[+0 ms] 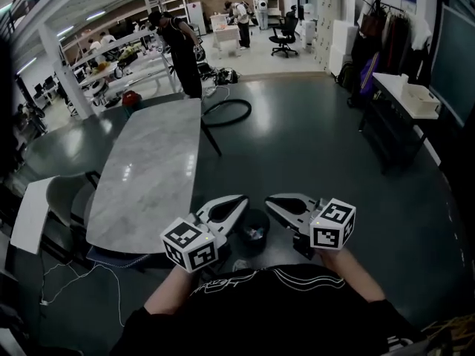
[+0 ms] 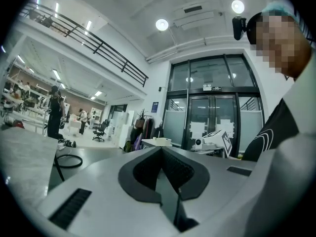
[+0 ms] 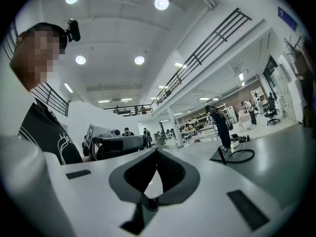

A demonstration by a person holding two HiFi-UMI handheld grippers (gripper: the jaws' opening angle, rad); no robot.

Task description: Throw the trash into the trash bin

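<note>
Left gripper: my left gripper (image 1: 239,202) sits near my chest, pointing level and inward toward the other one. In the left gripper view (image 2: 160,152) its jaws are pressed together with nothing between them.
Right gripper: the right gripper (image 1: 273,201) mirrors it from the right, tip to tip but apart. In the right gripper view (image 3: 157,153) its jaws also meet at the tips and carry nothing.
Trash bin: the dark round trash bin (image 1: 267,225) stands on the floor just beyond my body, directly below the gap between the two tips. I judge that I am holding both grippers there because that is the drop point.
Trash: something pale (image 1: 256,233) shows inside the bin; it is too small for me to say what it is. With both grippers empty, I take it as the trash already in place.
Table: the marble table (image 1: 148,169) runs from near left to far. I see no trash on the part in view.
Floor: a looped cable (image 1: 226,112) lies far off beyond the table, well clear of the bin.
Stage: I judge the throw is done, or nearly so. I see nothing left to pick up from here.
</note>
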